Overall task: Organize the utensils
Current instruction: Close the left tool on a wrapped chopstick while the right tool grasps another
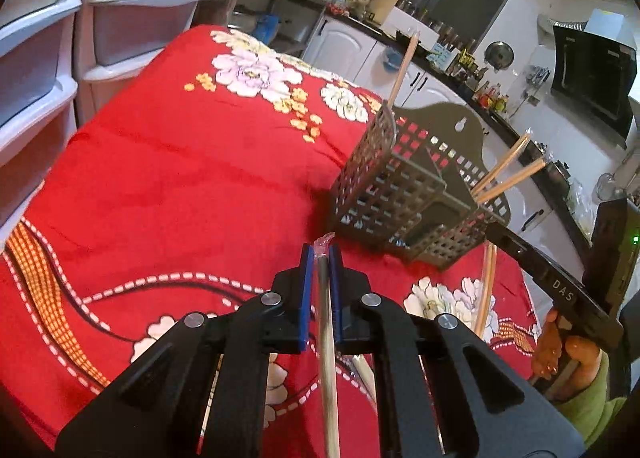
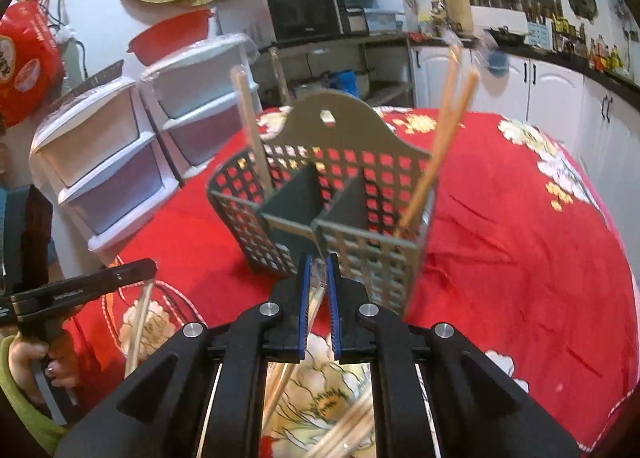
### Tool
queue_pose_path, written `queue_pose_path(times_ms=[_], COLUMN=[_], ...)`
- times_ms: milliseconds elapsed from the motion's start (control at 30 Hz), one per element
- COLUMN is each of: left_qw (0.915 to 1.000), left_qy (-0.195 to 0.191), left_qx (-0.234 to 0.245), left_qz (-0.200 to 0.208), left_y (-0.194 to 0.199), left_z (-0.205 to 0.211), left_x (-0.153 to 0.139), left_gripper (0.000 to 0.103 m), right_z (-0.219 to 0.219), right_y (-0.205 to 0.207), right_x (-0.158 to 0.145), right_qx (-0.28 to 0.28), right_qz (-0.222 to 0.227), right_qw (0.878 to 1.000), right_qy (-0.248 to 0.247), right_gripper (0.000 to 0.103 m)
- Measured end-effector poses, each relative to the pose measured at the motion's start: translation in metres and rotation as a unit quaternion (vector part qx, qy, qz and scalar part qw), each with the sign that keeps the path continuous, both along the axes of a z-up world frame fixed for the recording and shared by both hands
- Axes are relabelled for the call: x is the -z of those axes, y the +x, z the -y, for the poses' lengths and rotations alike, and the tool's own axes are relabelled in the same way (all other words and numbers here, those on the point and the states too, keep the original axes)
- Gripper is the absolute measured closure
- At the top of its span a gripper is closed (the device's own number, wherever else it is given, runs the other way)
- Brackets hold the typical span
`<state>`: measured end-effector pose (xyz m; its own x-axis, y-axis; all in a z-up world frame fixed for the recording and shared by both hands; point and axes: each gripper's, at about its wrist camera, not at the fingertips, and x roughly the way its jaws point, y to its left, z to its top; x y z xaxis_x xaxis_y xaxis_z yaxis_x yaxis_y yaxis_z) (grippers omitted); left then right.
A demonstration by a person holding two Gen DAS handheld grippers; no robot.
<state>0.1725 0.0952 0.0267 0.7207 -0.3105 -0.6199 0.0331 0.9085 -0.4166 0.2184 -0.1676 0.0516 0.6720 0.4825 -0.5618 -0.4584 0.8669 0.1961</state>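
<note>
Two wrapped chopsticks are in your grippers: your left gripper [image 1: 319, 258] is clamped on one chopstick [image 1: 328, 338], its plastic-sleeved tip poking out just past the blue pads, and your right gripper [image 2: 318, 270] pinches another wrapped chopstick [image 2: 316, 290] just in front of the grey perforated utensil caddy [image 2: 332, 218]. That caddy stands on the red floral tablecloth [image 2: 520, 258] with three compartments; one chopstick [image 2: 252, 130] leans in its left section, a pair [image 2: 444, 146] in its right. More loose chopsticks [image 2: 344, 430] lie on the cloth beneath your right gripper.
</note>
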Motion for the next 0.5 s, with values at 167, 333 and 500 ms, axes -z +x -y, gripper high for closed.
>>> queue_pose_path(times_ms=[167, 333, 500], left_qw=[0.9999, 0.9994, 0.9986], left_qy=[0.004, 0.008, 0.009], left_qx=[-0.002, 0.002, 0.007], left_qz=[0.015, 0.034, 0.052], left_y=[0.002, 0.001, 0.001], left_z=[-0.002, -0.001, 0.002], left_x=[-0.012, -0.029, -0.045], left_gripper=[0.100, 0.100, 0.100], right_z=[-0.007, -0.009, -0.009], right_y=[0.001, -0.002, -0.008], right_x=[-0.018, -0.037, -0.051], right_qx=[-0.008, -0.014, -0.018], right_qz=[0.021, 0.043, 0.061], right_qw=[1.000, 0.999, 0.998], right_qy=[0.002, 0.006, 0.010], right_gripper=[0.095, 0.095, 0.095])
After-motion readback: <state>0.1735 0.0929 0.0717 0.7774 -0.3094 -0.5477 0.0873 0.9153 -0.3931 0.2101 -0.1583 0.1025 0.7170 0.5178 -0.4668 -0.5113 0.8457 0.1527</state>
